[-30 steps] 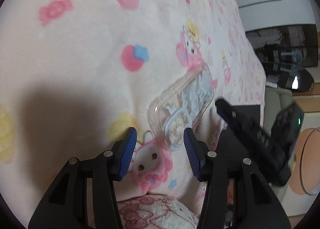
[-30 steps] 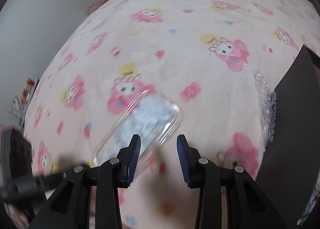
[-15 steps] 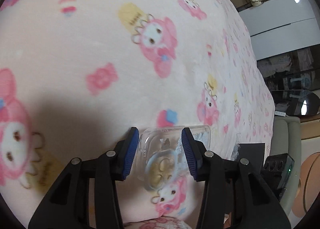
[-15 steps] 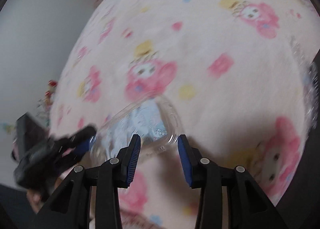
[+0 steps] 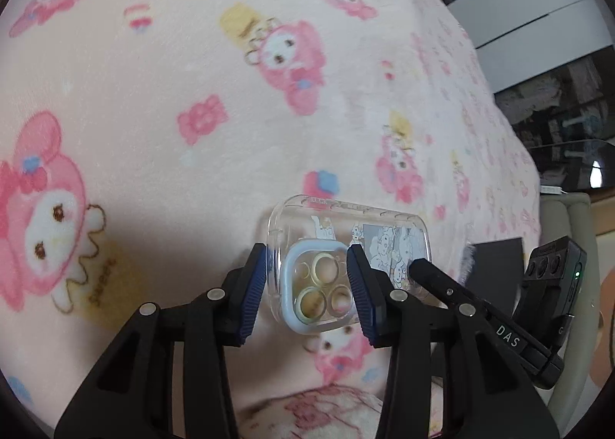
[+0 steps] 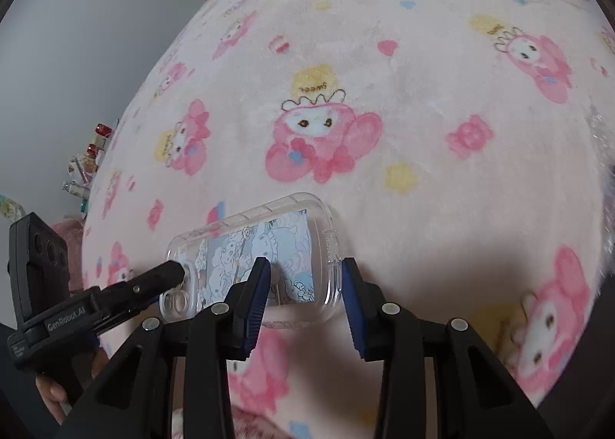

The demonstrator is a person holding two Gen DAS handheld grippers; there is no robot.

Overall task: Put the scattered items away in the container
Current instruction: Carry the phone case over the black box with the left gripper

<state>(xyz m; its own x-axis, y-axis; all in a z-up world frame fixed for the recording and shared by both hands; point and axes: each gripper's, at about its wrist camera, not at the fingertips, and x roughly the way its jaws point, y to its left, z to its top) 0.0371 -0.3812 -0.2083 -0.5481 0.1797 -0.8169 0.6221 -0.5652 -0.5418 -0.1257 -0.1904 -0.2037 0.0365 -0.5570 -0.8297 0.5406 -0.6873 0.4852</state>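
Lying flat on blanket (image 5: 192,55), clear cartoon-printed phone case (image 5: 348,252), both grippers' fingers apart.

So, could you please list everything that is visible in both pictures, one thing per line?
phone case: one, clear with cartoon print and pale blue camera ring, lying on the blanket between both grippers
blanket: one, pink with cartoon characters, under everything
black flat object: one, at blanket's right edge
small items: several, red and mixed, far left, too small to tell
left hand-held gripper: black, blue pads, open around case's camera end
right hand-held gripper: black, blue pads, open at other end
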